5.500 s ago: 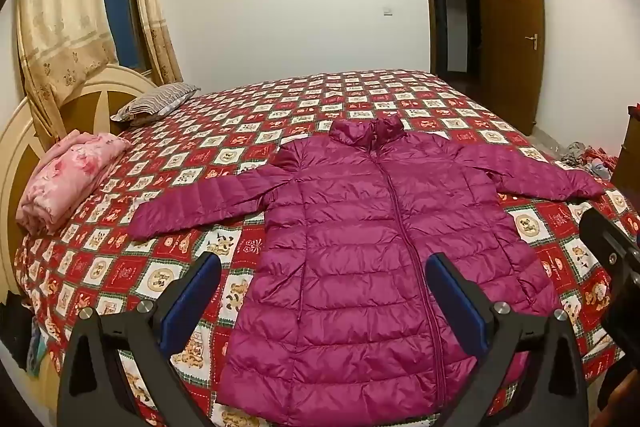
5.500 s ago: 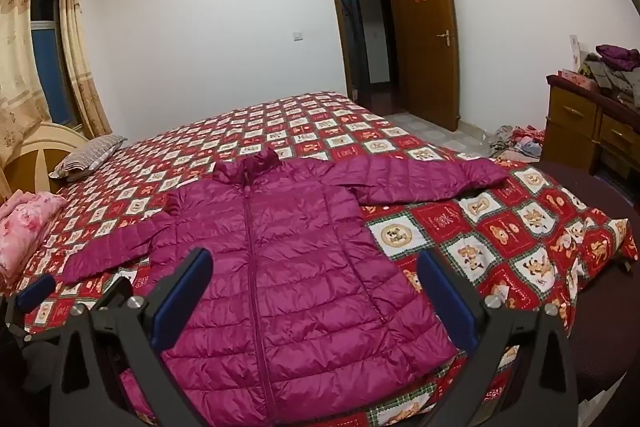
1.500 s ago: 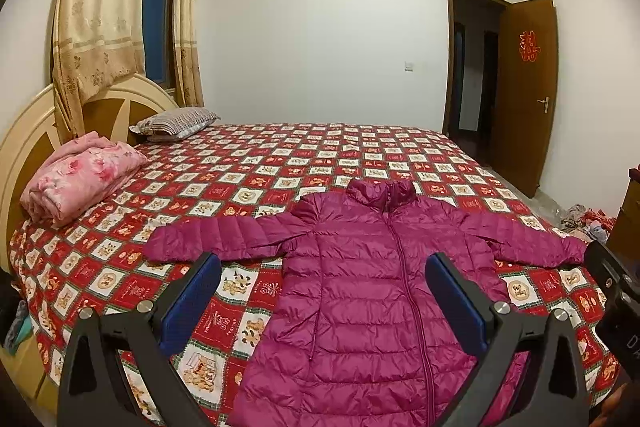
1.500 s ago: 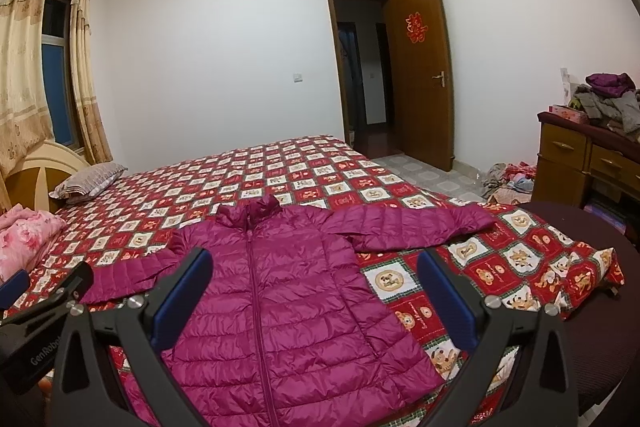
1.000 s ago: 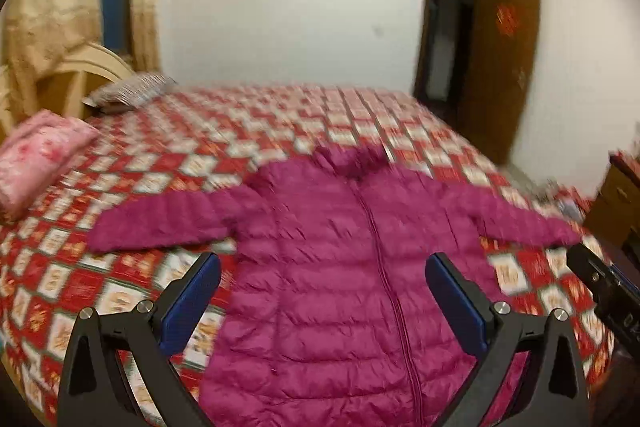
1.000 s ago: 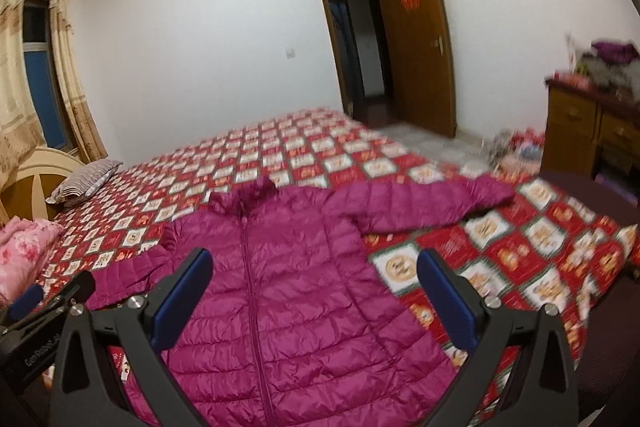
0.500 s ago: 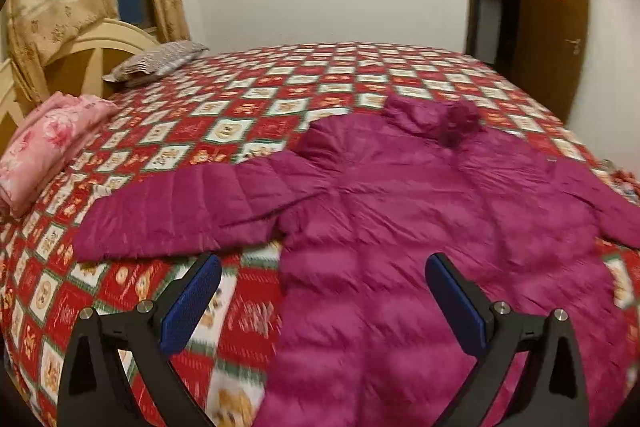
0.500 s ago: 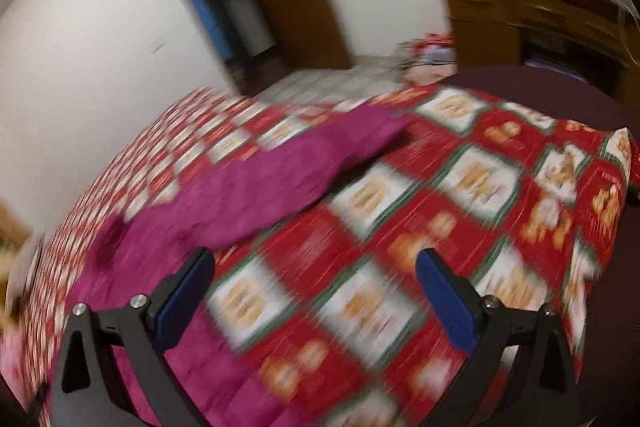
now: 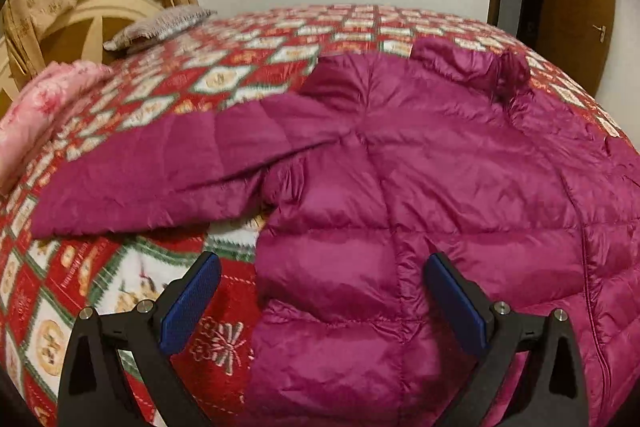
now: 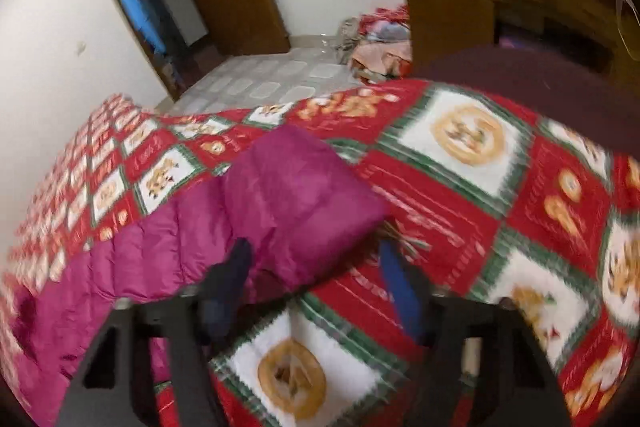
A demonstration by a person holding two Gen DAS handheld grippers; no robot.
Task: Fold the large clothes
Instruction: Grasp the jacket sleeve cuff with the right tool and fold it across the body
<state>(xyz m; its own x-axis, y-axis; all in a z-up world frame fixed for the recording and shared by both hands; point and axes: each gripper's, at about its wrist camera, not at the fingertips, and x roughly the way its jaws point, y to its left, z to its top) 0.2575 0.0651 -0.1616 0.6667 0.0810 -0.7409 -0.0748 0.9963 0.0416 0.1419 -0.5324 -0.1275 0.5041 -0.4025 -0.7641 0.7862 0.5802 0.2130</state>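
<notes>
Lying spread flat on the patterned bed (image 9: pixel 120 291), the magenta puffer jacket (image 9: pixel 420 187) fills the left wrist view. Left tool (image 9: pixel 320 291) hovers with jaws wide apart, empty, over the jacket's side below the armpit. Right tool (image 10: pixel 316 279), jaws parted and blurred, straddles the cuff of the jacket's sleeve (image 10: pixel 280 203); contact cannot be told.

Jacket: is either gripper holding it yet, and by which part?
Neither. The left gripper is open over the jacket's side edge; the right gripper is open at the sleeve cuff, not yet clamped.
</notes>
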